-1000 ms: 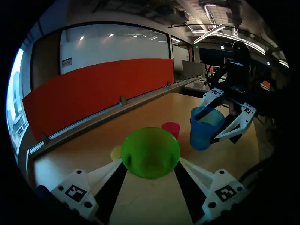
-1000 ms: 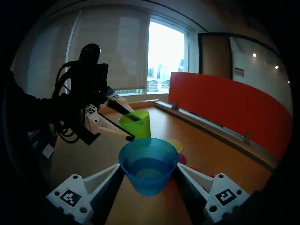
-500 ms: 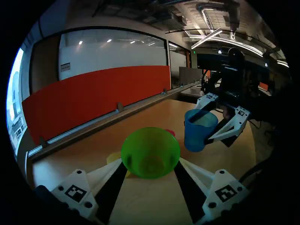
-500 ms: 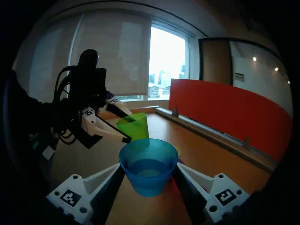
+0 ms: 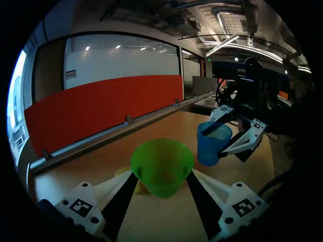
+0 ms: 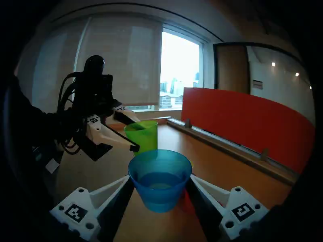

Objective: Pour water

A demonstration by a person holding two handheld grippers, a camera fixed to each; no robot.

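Up close in the left gripper view, the left gripper (image 5: 161, 179) has its jaws drawn in to cup width. Both fingers press the sides of the green cup (image 5: 162, 161), which is upright, mouth up and apparently empty: that's the receiver, I'd say. A yellow cup (image 5: 122, 173) peeks out from behind its near side, down on the table (image 5: 161, 218).

Just beyond and to the right, off the table, comes the blue cup (image 5: 212, 142), pinched from behind by the right gripper (image 5: 226, 139). The two rims are near each other but apart, about level, well placed for a tip. Farther back a red partition (image 5: 101, 105) runs along the table's far edge.

In the right gripper view, the jaws are likewise narrowed onto the blue cup, a finger pressing each side. The water (image 6: 160, 182) sits inside it, part full, and the cup is level so nothing spills. A sliver of red cup (image 6: 185, 200) shows beside the right finger. Past that, the green cup hangs upright, with a bright window (image 6: 177, 82) behind.

My call: the pour hasn't begun. Next, bring the blue rim over the green mouth and tilt slowly.
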